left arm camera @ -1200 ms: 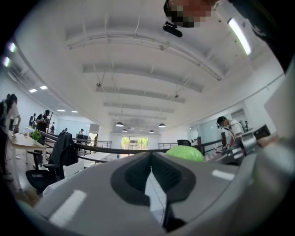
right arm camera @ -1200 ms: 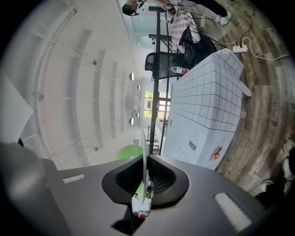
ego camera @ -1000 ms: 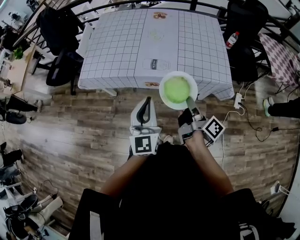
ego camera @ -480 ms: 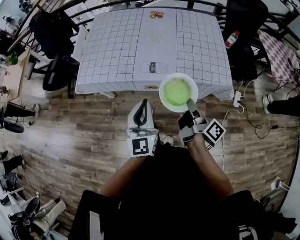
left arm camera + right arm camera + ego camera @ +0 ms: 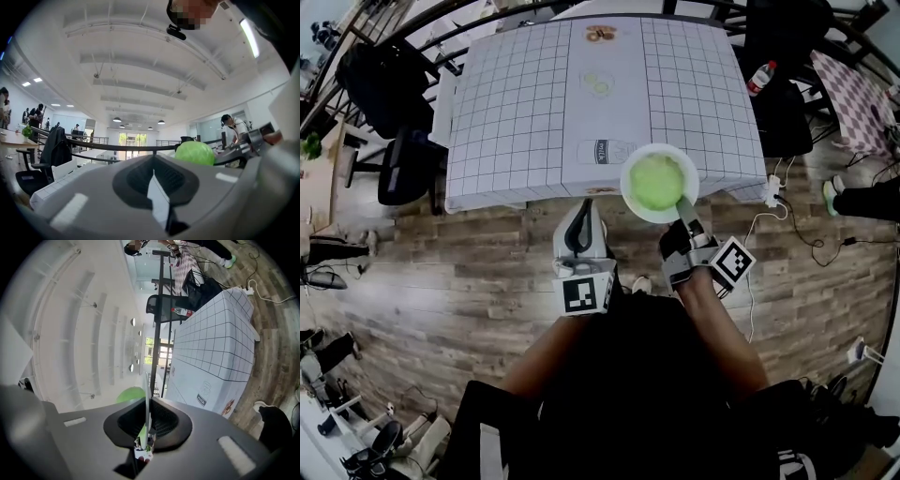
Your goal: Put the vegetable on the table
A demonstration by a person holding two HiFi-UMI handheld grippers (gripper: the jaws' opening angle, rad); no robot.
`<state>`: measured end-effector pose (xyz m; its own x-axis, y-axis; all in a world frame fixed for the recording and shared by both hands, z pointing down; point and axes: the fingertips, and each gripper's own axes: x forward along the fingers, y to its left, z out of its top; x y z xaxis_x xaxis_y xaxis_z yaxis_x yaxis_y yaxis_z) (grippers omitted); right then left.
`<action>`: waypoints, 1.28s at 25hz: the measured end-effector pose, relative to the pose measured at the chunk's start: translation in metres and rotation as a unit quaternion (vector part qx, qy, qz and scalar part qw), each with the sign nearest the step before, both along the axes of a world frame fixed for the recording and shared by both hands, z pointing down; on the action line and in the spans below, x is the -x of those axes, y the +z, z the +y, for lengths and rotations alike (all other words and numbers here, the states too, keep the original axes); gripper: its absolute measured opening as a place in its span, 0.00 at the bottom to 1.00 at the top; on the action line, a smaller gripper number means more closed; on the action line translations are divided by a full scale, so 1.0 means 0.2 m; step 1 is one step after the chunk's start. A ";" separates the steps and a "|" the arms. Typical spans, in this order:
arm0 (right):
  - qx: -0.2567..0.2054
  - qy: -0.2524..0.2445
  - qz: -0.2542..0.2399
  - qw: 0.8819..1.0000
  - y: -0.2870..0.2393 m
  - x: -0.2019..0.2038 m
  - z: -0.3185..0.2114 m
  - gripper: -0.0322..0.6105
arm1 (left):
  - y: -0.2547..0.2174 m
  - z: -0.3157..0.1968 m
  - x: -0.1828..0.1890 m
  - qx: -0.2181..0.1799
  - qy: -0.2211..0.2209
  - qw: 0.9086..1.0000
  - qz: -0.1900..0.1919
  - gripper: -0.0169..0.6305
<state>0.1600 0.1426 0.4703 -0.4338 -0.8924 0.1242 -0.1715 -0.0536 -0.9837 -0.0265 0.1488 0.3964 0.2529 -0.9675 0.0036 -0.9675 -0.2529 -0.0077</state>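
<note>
A round green vegetable (image 5: 656,181) lies on a white plate (image 5: 630,199). My right gripper (image 5: 684,204) is shut on the plate's near rim and holds it level over the near edge of the checked table (image 5: 516,112). In the right gripper view the plate (image 5: 146,397) shows edge-on between the jaws, with the vegetable (image 5: 129,394) behind it and the table (image 5: 215,352) to the right. My left gripper (image 5: 586,208) is beside the plate on the left, jaws together and empty, just short of the table edge. The vegetable (image 5: 194,153) shows at the right of the left gripper view.
Printed pictures (image 5: 605,151) run down the table's middle strip. Black chairs (image 5: 389,84) stand at the left and a chair with a bottle (image 5: 759,79) at the right. A power strip (image 5: 772,190) and cables lie on the wood floor. A dark railing runs behind the table.
Both grippers and the plate have moved forward toward the table. The plate now overlaps the table's near edge; the right grip on it is unchanged.
</note>
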 end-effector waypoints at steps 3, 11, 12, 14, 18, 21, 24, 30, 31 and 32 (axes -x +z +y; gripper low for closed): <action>0.005 0.007 0.002 1.000 0.00 0.02 -0.12 0.08 | 0.00 -0.12 0.02 0.008 0.007 1.000 0.003 0.04; 0.002 0.010 0.015 1.000 -0.01 0.14 -0.40 0.08 | -0.01 -0.43 0.16 0.007 0.015 1.000 0.010 0.04; -0.002 0.010 0.017 1.000 0.00 0.16 -0.39 0.08 | 0.00 -0.42 0.18 0.002 0.016 1.000 0.010 0.04; -0.007 0.012 0.019 1.000 0.01 0.19 -0.43 0.08 | 0.02 -0.45 0.22 -0.006 0.018 1.000 0.014 0.04; 0.002 0.016 0.020 1.000 -0.05 0.26 -0.67 0.08 | -0.02 -0.72 0.29 0.010 0.024 1.000 0.016 0.04; 0.009 0.020 0.018 1.000 -0.07 0.32 -0.81 0.08 | -0.05 -0.87 0.36 0.009 0.029 0.999 0.014 0.04; 0.014 0.028 0.015 0.999 -0.05 0.36 -0.85 0.08 | -0.02 -0.94 0.39 0.009 0.044 0.999 0.009 0.04; 0.025 0.036 0.017 0.999 -0.03 0.42 -0.94 0.08 | -0.01 -1.06 0.45 0.015 0.047 0.999 0.019 0.04; 0.025 0.035 0.018 0.999 -0.03 0.43 -0.96 0.08 | 0.00 -1.07 0.46 0.016 0.047 0.999 0.019 0.04; 0.024 0.034 0.020 0.999 -0.03 0.44 -0.98 0.08 | 0.00 -1.09 0.47 0.017 0.047 0.999 0.019 0.04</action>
<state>0.0727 -0.0525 0.4645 -0.3670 -0.9121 0.1826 -0.2045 -0.1124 -0.9724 -0.1206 -0.0692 0.3969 0.3430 -0.9390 0.0254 -0.9389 -0.3419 0.0392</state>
